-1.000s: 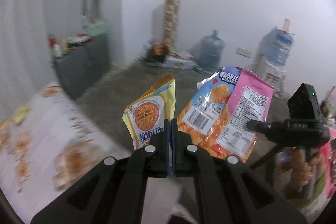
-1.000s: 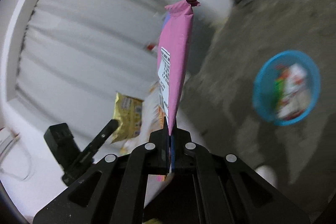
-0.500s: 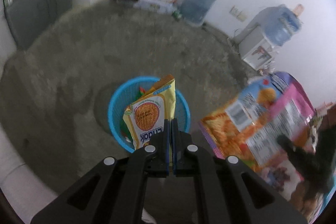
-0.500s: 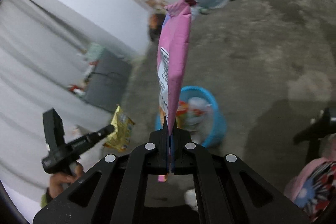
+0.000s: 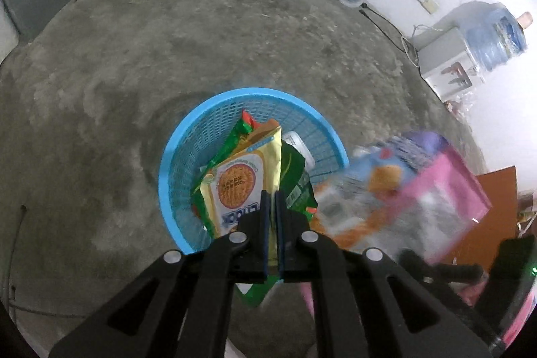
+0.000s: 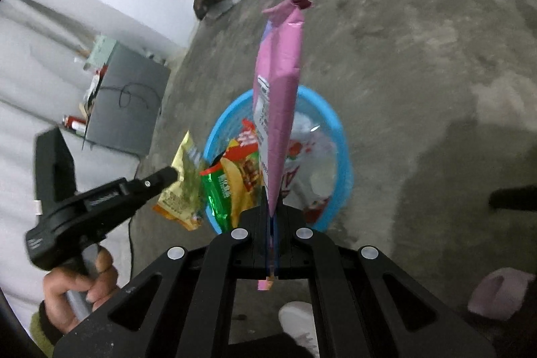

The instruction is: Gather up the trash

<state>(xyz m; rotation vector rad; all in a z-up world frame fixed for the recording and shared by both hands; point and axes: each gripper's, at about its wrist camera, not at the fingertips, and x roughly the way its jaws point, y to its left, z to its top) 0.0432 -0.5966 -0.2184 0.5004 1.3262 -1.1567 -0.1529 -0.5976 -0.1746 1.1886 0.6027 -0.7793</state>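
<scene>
Two snack wrappers brought over the blue basket (image 5: 174, 153) on the floor.
Left hand-held gripper (image 5: 272, 210) pinches the yellow wrapper (image 5: 240, 180); right hand-held gripper (image 6: 272, 207) grips the pink wrapper (image 6: 278, 89). Best release both only once squarely above the basket's rim.

Legible text: little. Yellow snack packet (image 5: 241, 187): blue lettering at its lower edge, seen upside down and partly hidden, not readable; small print on the round biscuit emblem too fine to read. Pink packet (image 6: 278, 96): white printed label panel, text illegible. Green packet (image 6: 231, 187): characters blurred.
</scene>
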